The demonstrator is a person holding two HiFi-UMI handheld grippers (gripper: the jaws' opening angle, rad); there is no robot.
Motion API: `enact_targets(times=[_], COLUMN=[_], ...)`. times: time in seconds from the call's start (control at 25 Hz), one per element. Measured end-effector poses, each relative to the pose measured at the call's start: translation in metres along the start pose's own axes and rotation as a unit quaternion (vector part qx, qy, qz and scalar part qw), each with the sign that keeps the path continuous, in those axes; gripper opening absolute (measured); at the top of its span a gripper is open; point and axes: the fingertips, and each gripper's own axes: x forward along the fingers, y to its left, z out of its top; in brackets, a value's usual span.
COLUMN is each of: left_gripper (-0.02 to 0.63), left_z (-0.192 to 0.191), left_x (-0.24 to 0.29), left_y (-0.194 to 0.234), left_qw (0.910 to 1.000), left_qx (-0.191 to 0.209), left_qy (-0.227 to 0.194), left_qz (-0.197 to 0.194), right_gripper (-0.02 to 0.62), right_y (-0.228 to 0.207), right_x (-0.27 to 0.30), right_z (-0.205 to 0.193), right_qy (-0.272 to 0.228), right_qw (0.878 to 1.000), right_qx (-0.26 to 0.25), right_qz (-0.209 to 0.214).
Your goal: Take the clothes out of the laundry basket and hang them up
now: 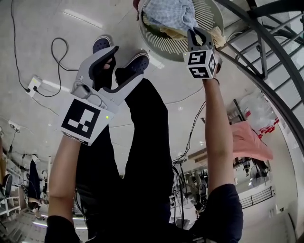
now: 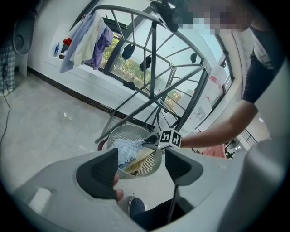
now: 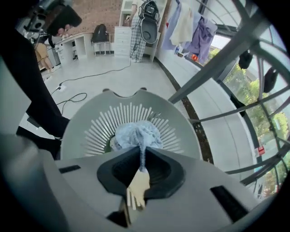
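Observation:
A round grey laundry basket [image 1: 209, 14] stands on the floor beside the drying rack, with a light blue cloth [image 1: 168, 12] heaped in it. My right gripper [image 1: 197, 34] points down over the basket's rim. In the right gripper view it [image 3: 141, 170] is shut on a pulled-up strand of the light blue cloth [image 3: 138, 135] and on a cream cloth [image 3: 137, 186] that sticks out behind the jaws. My left gripper [image 1: 124, 64] hangs to the left over the floor. In the left gripper view it [image 2: 140, 165] is open and empty, facing the basket [image 2: 136, 131].
A dark metal drying rack [image 1: 266, 52] arches over the right side. Clothes [image 2: 86, 41] hang by the window. The person's legs and blue shoes [image 1: 137, 60] stand between the grippers. Cables [image 1: 52, 52] and a power strip [image 1: 34, 84] lie on the floor at left. A pink cloth [image 1: 249, 140] lies at right.

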Motion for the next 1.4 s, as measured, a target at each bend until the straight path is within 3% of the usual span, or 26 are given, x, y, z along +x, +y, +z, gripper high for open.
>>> enact_targets(times=[0.2,0.4,0.48,0.56,0.8,1.08,1.24,1.4], left_gripper=[0.322,0.322,0.322,0.322,0.322,0.321,0.322,0.322], left_z=[0.031,0.074,0.095,0.118,0.161,0.215,0.246,0.253], left_x=[-0.035,-0.061,-0.069,-0.077,-0.115,-0.168,-0.183,-0.191], left_y=[-0.022,-0.050,-0.064,-0.077,-0.130,-0.189,-0.199,-0.222], left_qw=[0.9998,0.9972,0.9972,0.9968,0.9872,0.9808,0.9778,0.9725], left_qx=[0.021,0.074,0.074,0.078,0.149,0.174,0.187,0.203], left_qy=[0.002,0.011,0.003,-0.003,0.031,0.030,0.020,0.021], left_qz=[0.005,0.008,-0.006,-0.017,-0.048,-0.082,-0.093,-0.112], right_gripper=[0.037,0.037,0.037,0.037,0.037,0.037,0.037,0.037], right_y=[-0.005,-0.010,-0.014,-0.024,-0.031,-0.042,-0.055,-0.053], right_x=[-0.089,-0.187,-0.226,-0.264,-0.391,-0.515,-0.566,-0.606], right_z=[0.033,0.073,0.086,0.103,0.151,0.180,0.204,0.215], right_qy=[-0.008,-0.031,-0.040,-0.050,-0.075,-0.104,-0.131,-0.149], right_qw=[0.999,0.998,0.998,0.998,0.997,0.991,0.987,0.983], right_qx=[-0.044,-0.052,-0.055,-0.043,0.019,0.078,0.086,0.092], right_qz=[-0.020,-0.014,-0.017,-0.024,-0.029,-0.027,-0.045,-0.052])
